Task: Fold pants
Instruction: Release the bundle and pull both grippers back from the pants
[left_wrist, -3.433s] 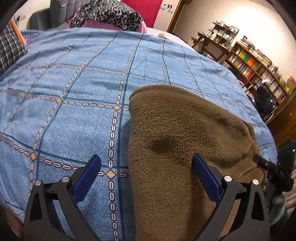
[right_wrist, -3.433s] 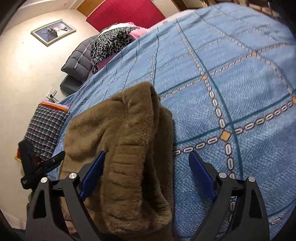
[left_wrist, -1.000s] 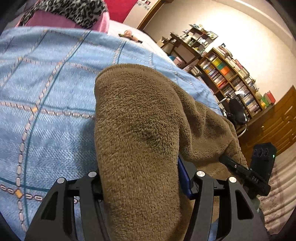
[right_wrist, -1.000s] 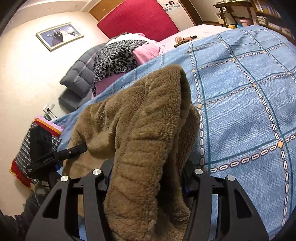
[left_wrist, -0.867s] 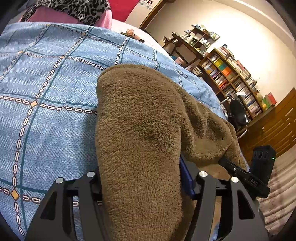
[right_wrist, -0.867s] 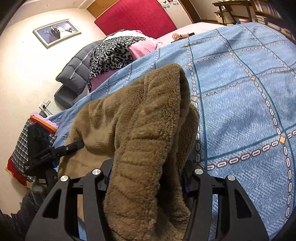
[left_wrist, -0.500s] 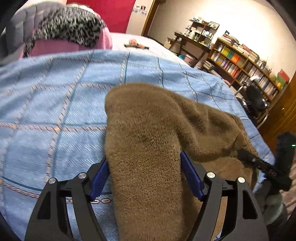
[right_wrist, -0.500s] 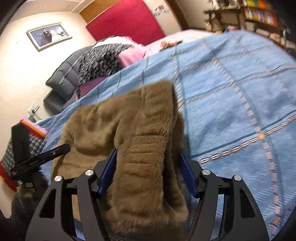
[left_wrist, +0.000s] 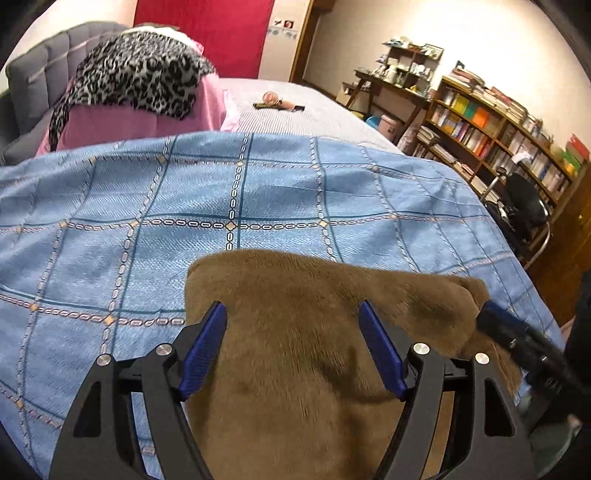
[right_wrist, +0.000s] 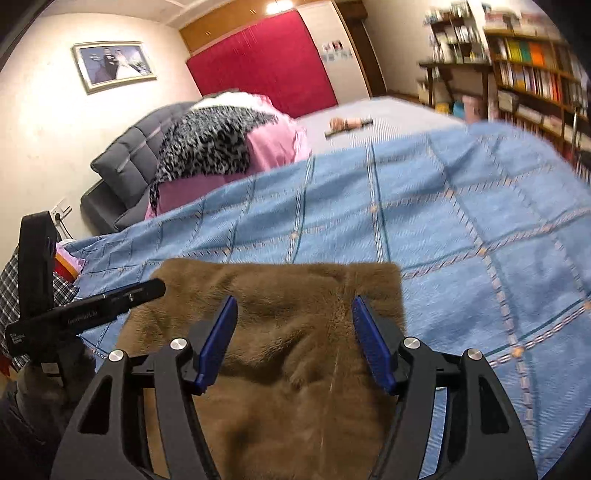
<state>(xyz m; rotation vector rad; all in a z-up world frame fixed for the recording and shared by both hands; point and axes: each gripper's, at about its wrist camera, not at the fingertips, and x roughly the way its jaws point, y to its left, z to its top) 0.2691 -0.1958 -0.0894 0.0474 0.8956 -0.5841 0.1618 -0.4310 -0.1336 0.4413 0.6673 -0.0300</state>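
Both your left gripper (left_wrist: 291, 347) and right gripper (right_wrist: 293, 339) have just opened and let go, so the brown pants (left_wrist: 295, 369) lie folded on the near bedspread (left_wrist: 147, 206), fold apparently done.

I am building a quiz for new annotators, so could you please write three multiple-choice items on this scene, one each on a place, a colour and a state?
1. Where do the brown pants lie?
A. on the blue bedspread
B. on the bookshelf
C. on the floor

2. What colour are the gripper pads?
A. red
B. blue
C. white

3. How does the left gripper stand?
A. shut on the pants
B. open over the pants
C. shut on nothing

Key: 1 A, the fleece rests flat on the checked cover; 2 B, both wrist views show blue pads; 3 B, its pads stand apart, clear of the cloth.
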